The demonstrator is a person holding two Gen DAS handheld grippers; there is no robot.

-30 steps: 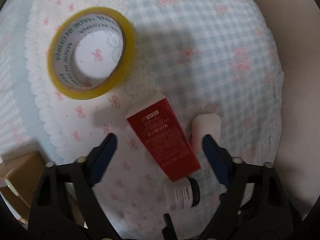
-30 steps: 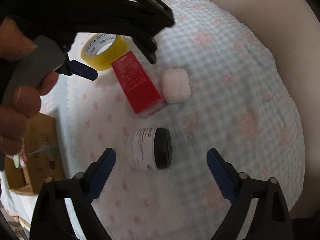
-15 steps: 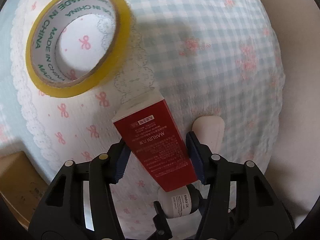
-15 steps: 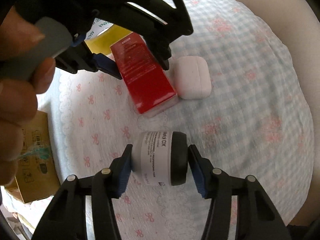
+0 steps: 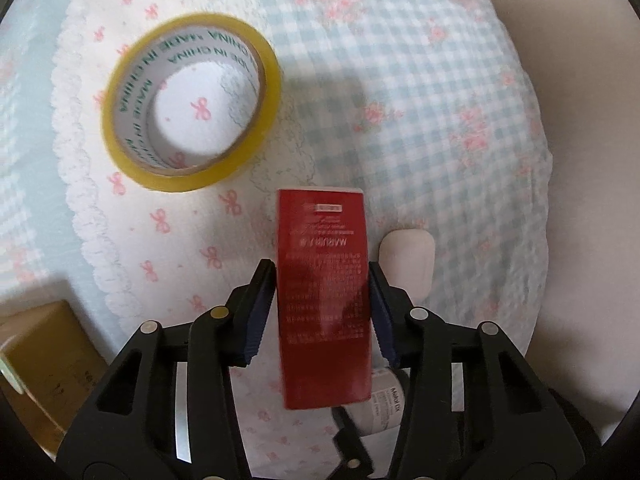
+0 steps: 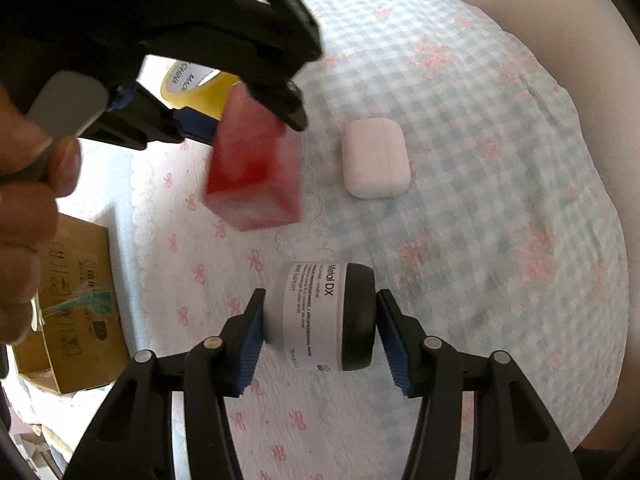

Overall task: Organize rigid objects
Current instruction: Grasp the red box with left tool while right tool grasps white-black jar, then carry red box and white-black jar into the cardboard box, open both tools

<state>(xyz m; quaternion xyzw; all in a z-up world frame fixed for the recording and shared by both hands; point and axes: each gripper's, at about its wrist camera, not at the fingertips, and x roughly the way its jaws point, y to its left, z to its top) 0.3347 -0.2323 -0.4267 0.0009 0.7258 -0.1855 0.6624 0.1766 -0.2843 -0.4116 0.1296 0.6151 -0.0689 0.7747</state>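
Surface (image 5: pixel 420 92) is wearing a pale blue gingham cloth w/ pink flower prints; a white lace-edged mat (image 5: pixel 132 216) w/ pink bows is lying over its left part. Cream upholstered furniture (image 6: pixel 532 8) is curving round the far and right side. Brown cardboard box (image 6: pixel 76 296) is sitting beside the surface at left, black markings showing. Soft daylight is falling from above, casting blurry shadows on the cloth.

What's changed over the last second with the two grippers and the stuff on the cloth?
The left gripper closed on the red box and is swinging it, blurred, off the cloth. The right gripper moved in and closed on the jar, gripping base and black lid. The tape roll and white case lie where they were.
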